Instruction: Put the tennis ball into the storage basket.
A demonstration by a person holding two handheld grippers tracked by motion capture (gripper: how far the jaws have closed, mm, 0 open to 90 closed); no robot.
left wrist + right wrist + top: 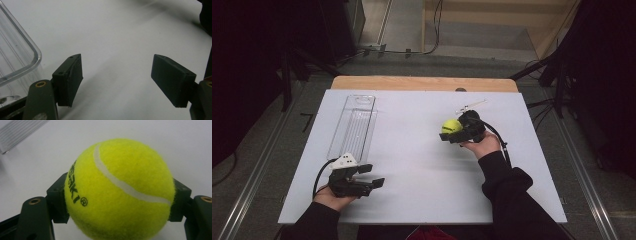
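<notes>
Tray (353, 127) left on table (422, 195), ball (451, 125) right

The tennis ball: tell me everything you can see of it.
The tennis ball is bright yellow-green and fuzzy like felt, with a curved white seam across its face and black printed letters with a registered mark down one side. It looks whole and round. The right gripper is shut on it, one black pad pressed against each side. In the high view it sits over the right half of the white table.

Black sleeves, black left gripper (374, 176) with grey plate, trailing black cables
</notes>
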